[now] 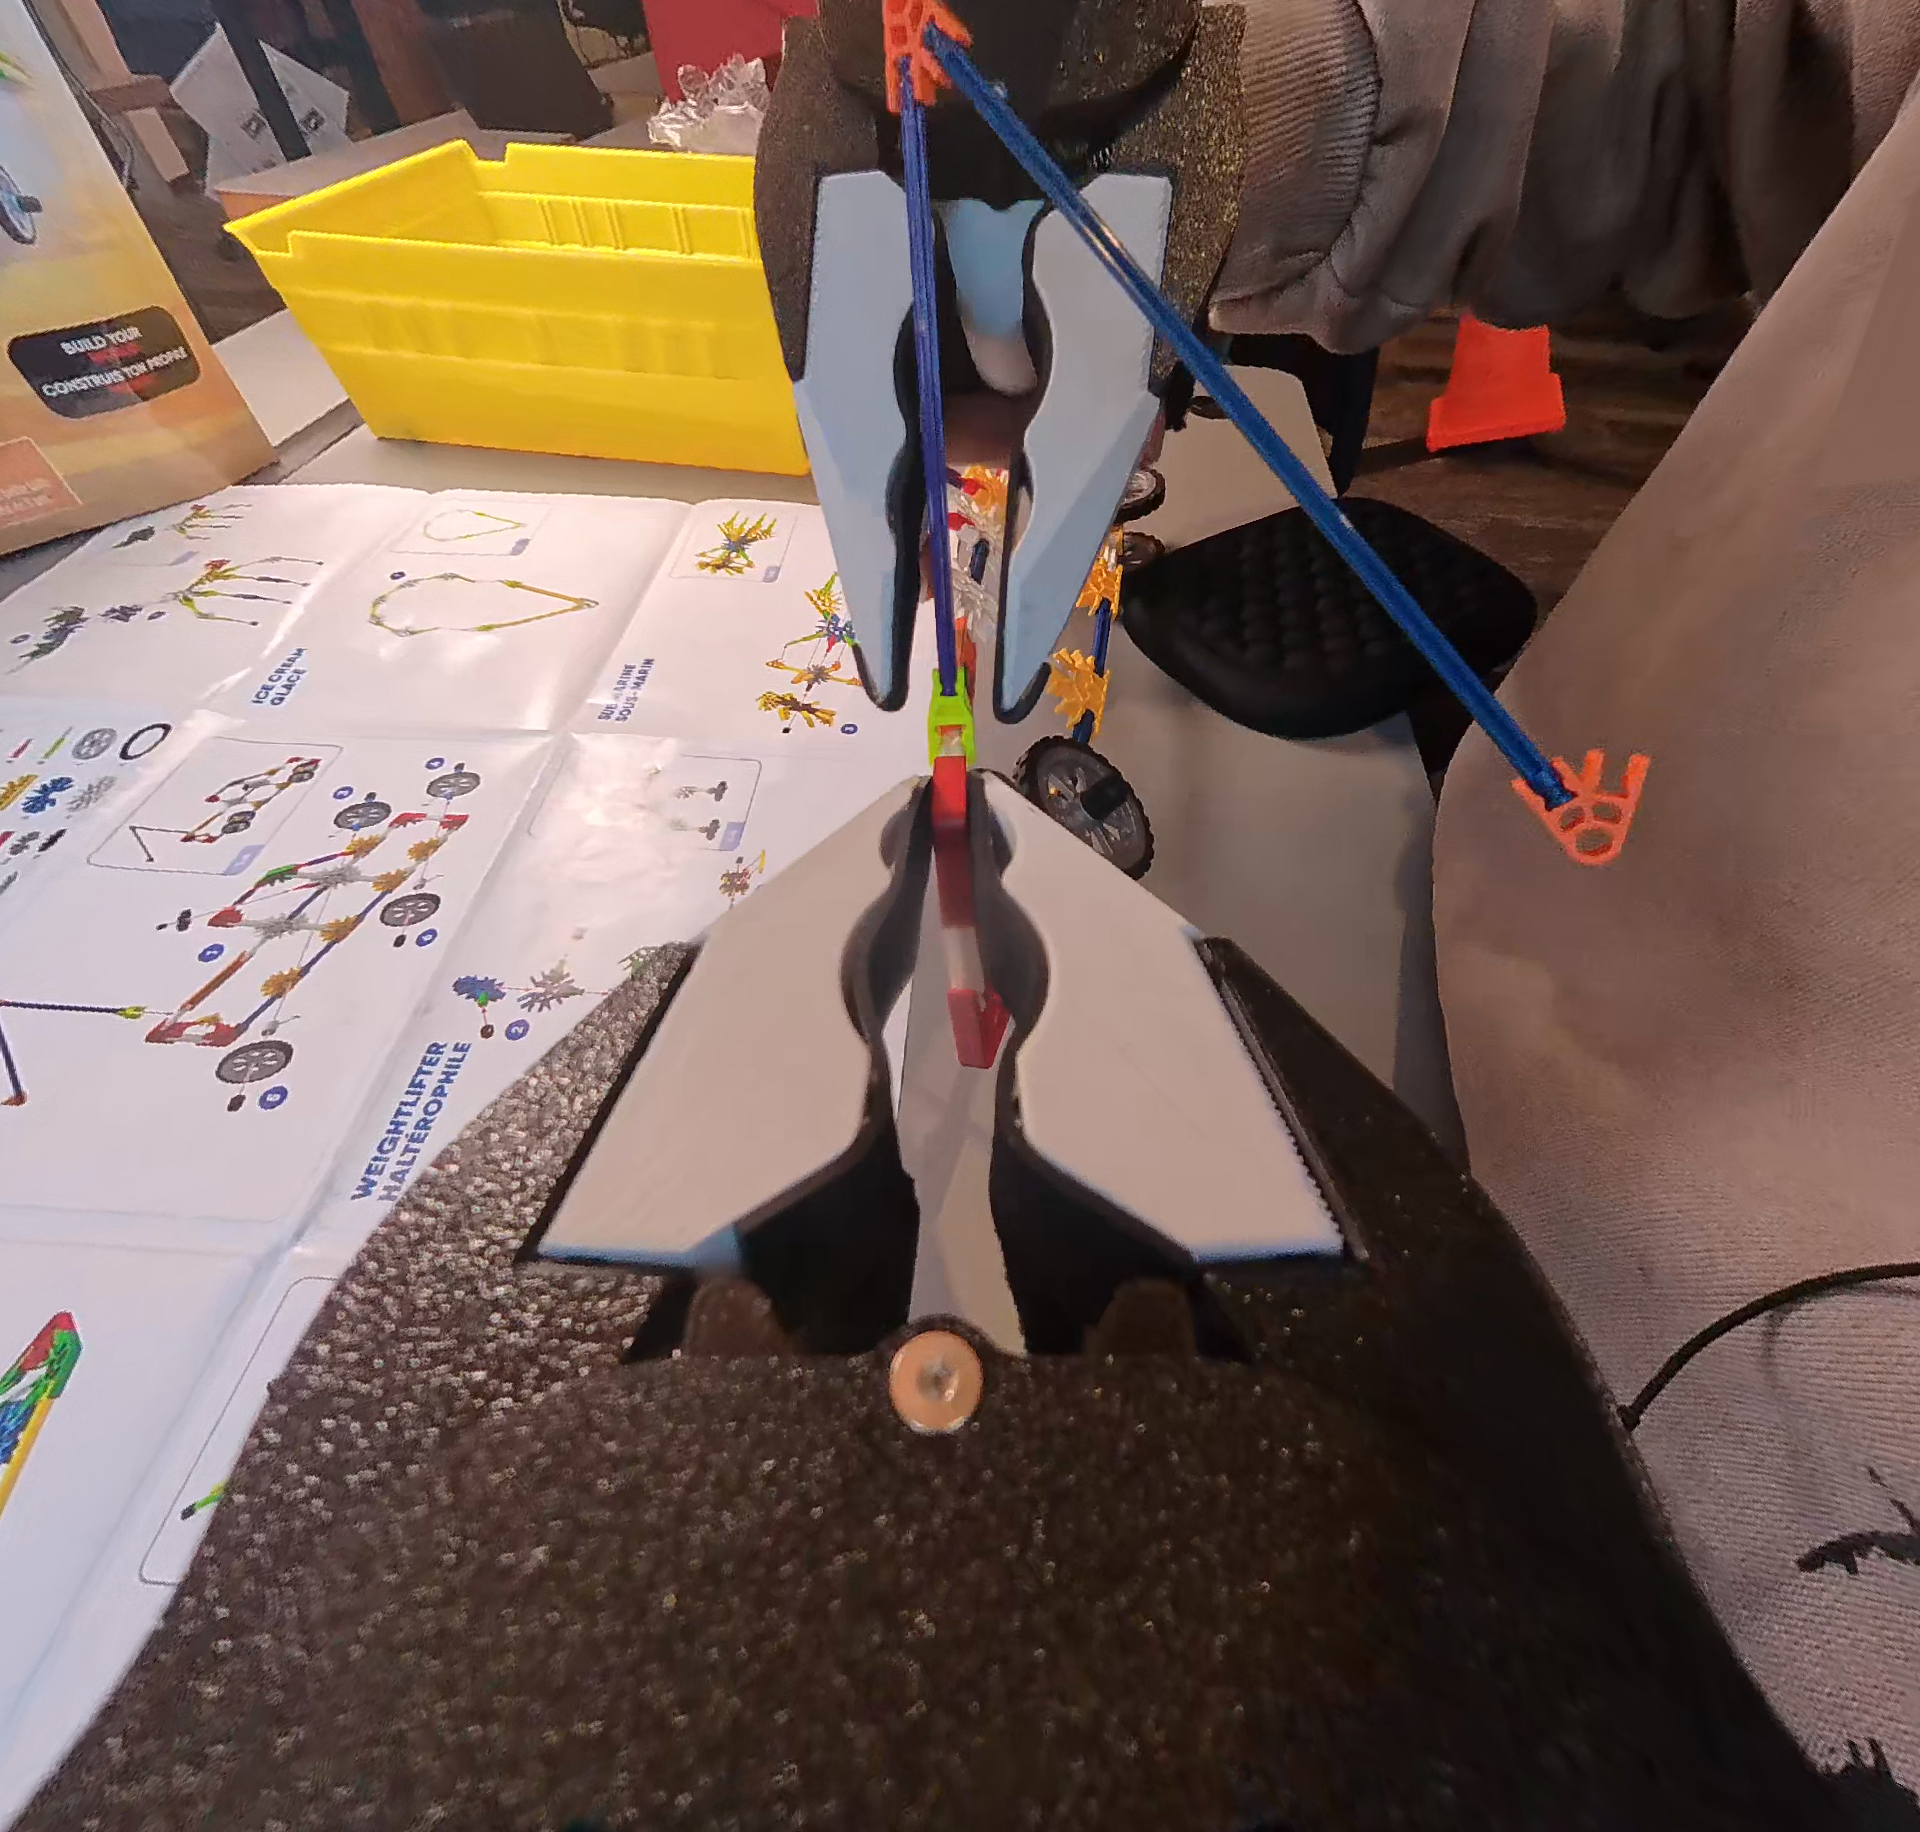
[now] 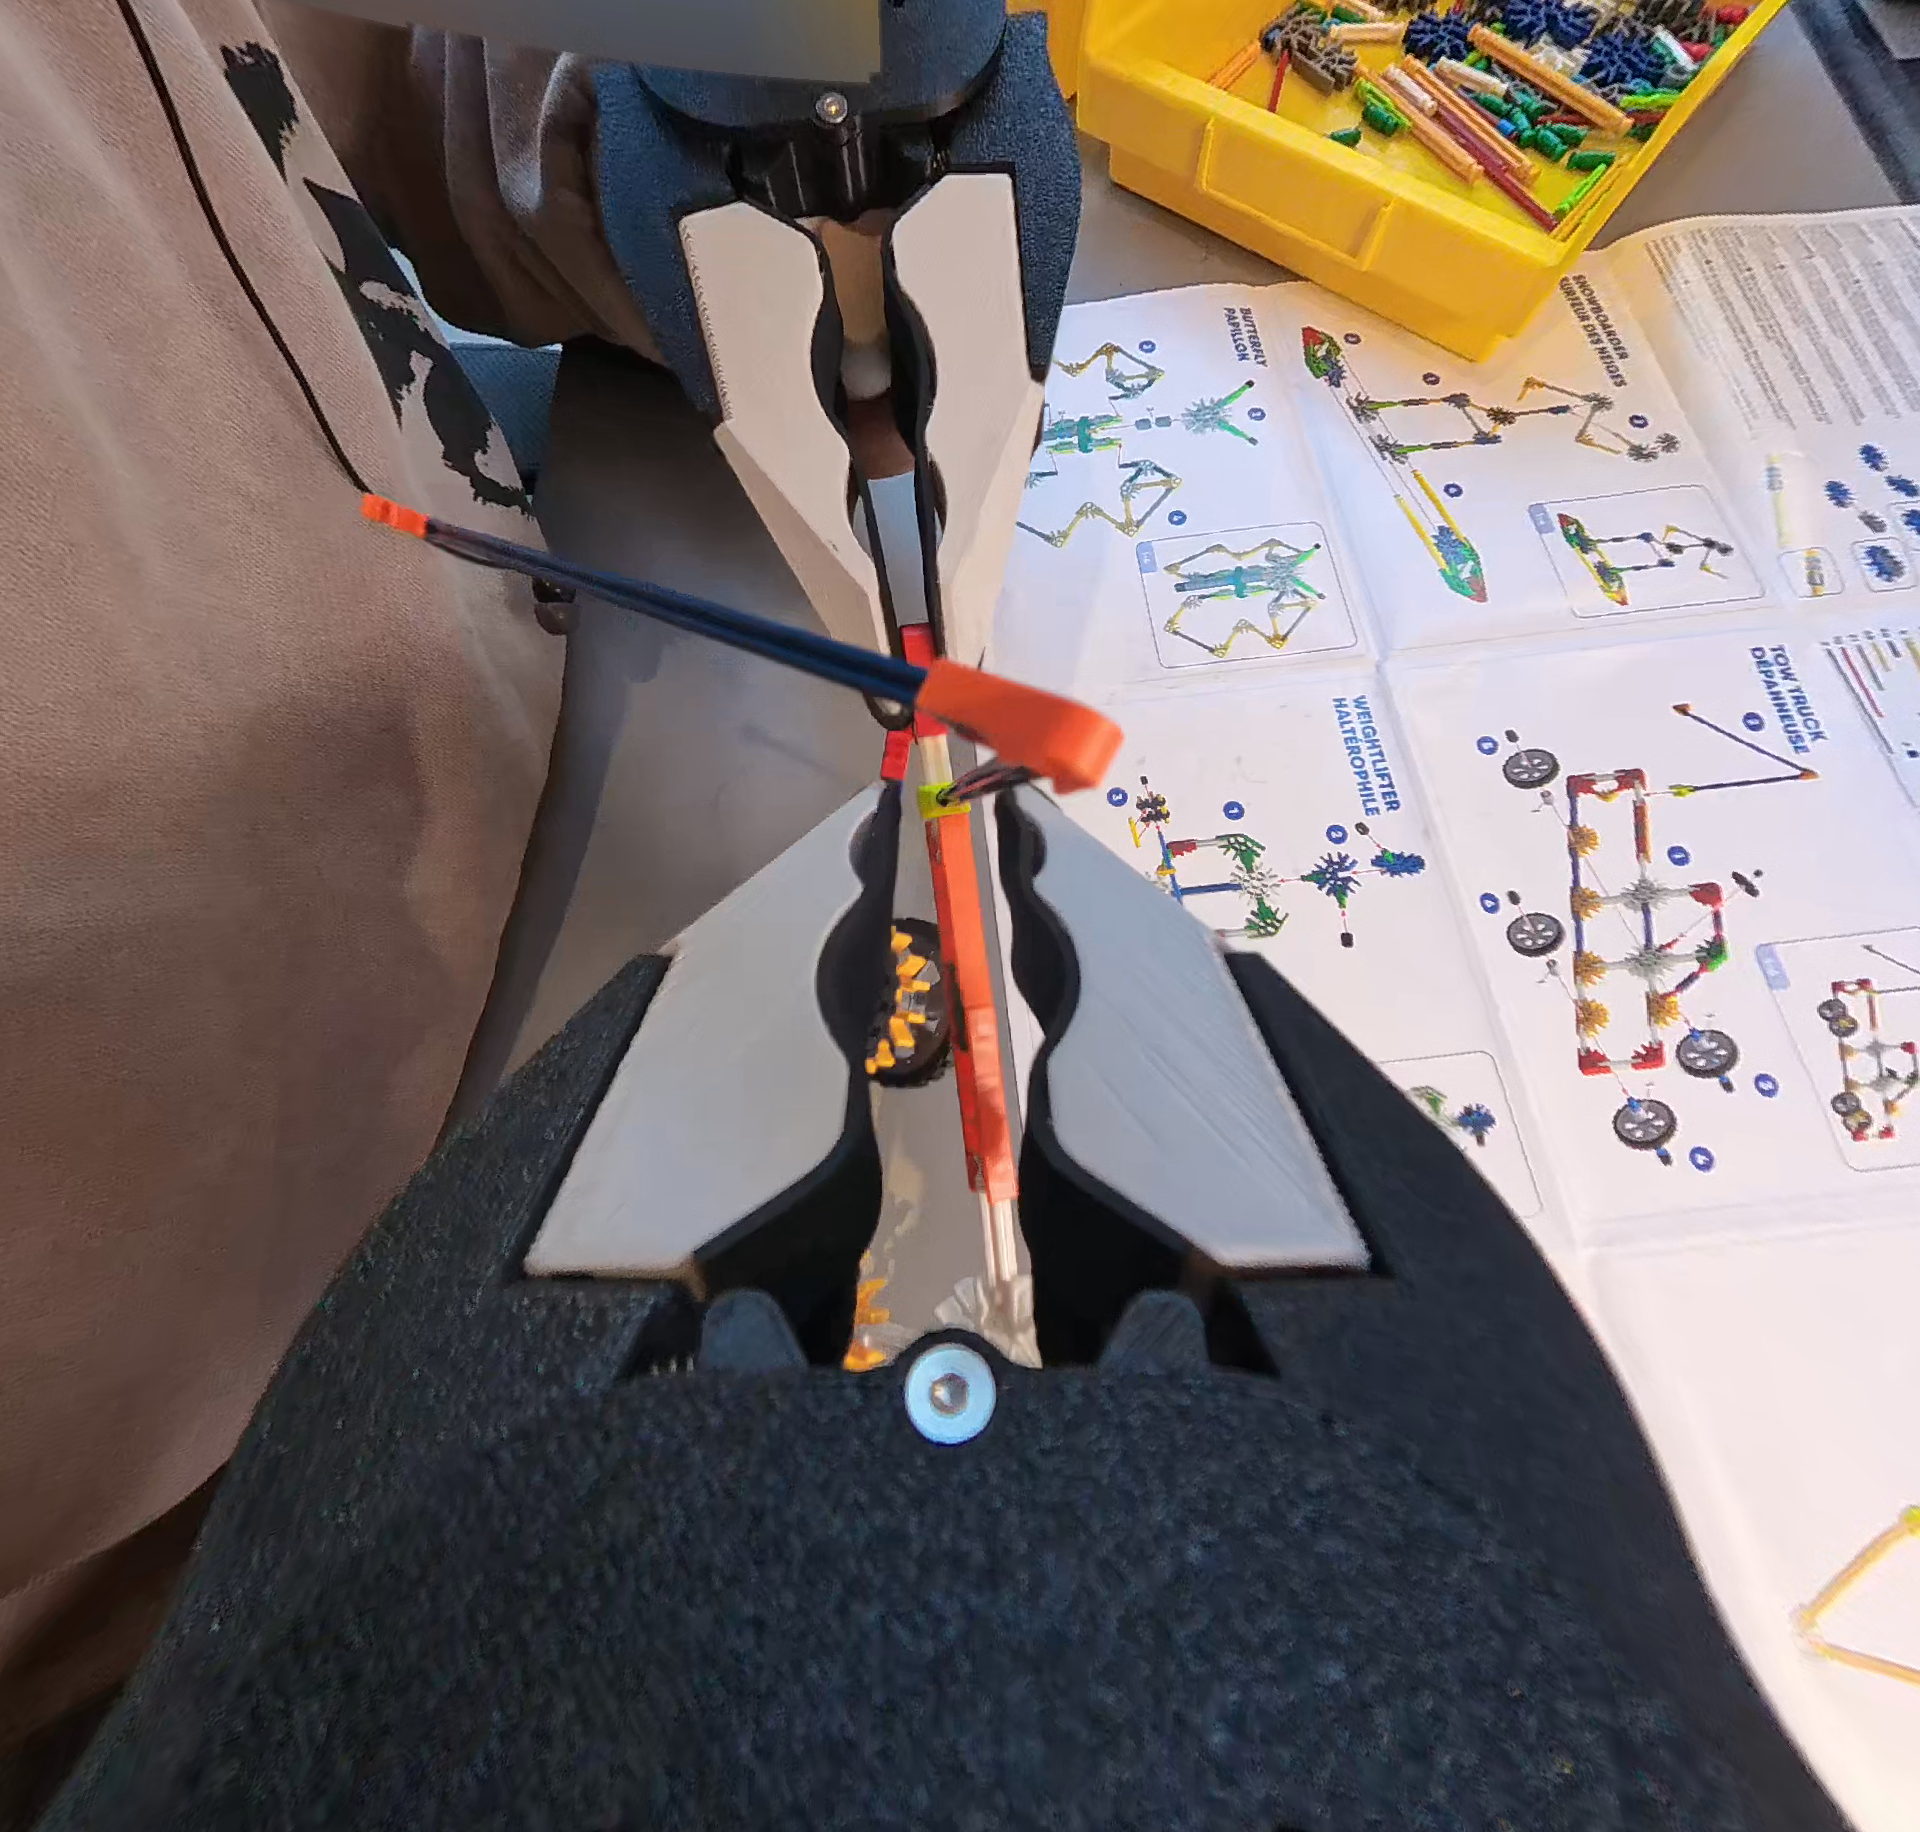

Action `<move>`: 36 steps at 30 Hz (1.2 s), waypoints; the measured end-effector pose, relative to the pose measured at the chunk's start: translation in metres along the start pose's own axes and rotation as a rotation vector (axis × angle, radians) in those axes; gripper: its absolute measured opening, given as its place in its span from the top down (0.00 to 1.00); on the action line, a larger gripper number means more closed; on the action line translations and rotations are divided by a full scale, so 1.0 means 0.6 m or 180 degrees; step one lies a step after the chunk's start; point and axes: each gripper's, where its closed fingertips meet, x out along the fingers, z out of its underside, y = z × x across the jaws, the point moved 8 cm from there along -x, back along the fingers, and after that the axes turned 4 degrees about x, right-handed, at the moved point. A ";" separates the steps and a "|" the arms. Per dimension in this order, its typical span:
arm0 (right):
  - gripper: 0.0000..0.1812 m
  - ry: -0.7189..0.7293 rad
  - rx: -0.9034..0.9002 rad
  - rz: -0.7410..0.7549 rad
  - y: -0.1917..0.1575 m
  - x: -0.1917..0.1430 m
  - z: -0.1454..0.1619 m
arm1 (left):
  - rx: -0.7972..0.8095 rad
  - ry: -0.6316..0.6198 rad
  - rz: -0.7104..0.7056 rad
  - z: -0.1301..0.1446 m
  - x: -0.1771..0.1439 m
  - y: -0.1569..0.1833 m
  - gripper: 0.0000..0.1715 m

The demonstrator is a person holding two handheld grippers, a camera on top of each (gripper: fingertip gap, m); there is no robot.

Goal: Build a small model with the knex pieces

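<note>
Your left gripper [image 1: 948,795] is clenched on a short red plastic rod [image 1: 954,909] that stands between its grey wedge-shaped fingers [image 1: 790,1034]. A small lime-green clip connector [image 1: 951,717] sits at the rod's far tip, just past the fingertips.

Your right gripper [image 1: 943,696] faces the left one tip to tip. It is closed on a long, thin blue plastic rod [image 1: 928,359] that runs between its pale fingers [image 1: 857,452] down to the green connector.

At the blue rod's far end sits an orange fan-shaped connector [image 1: 914,32]. A second long blue rod [image 1: 1247,421] slants from it to another orange fan connector [image 1: 1584,806] near your grey-brown sleeve [image 1: 1683,847].

In the right wrist view, an orange rod [image 2: 971,1013] lies along the gap of your right gripper [image 2: 940,795], with the left gripper [image 2: 914,639] opposite.

Below the grippers stands a small wheeled toy model with yellow snowflake connectors [image 1: 1081,743]. It is beside a white folded instruction sheet [image 1: 416,743] spread on the grey table [image 1: 1268,951]. A yellow plastic bin [image 2: 1299,172] full of mixed rods and connectors sits at the sheet's far edge.
</note>
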 end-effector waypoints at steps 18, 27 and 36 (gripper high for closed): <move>0.90 -0.0454 -0.0085 0.0237 -0.003 -0.014 0.012 | -0.0251 -0.0055 0.0087 0.020 -0.001 -0.017 0.97; 0.86 -0.0905 0.0037 0.0853 -0.006 -0.056 0.077 | -0.2472 -0.0277 0.0525 0.103 -0.005 -0.086 0.97; 0.84 -0.1006 -0.0255 0.1232 0.005 -0.044 0.100 | -0.2401 -0.0503 0.0208 0.124 -0.022 -0.107 0.90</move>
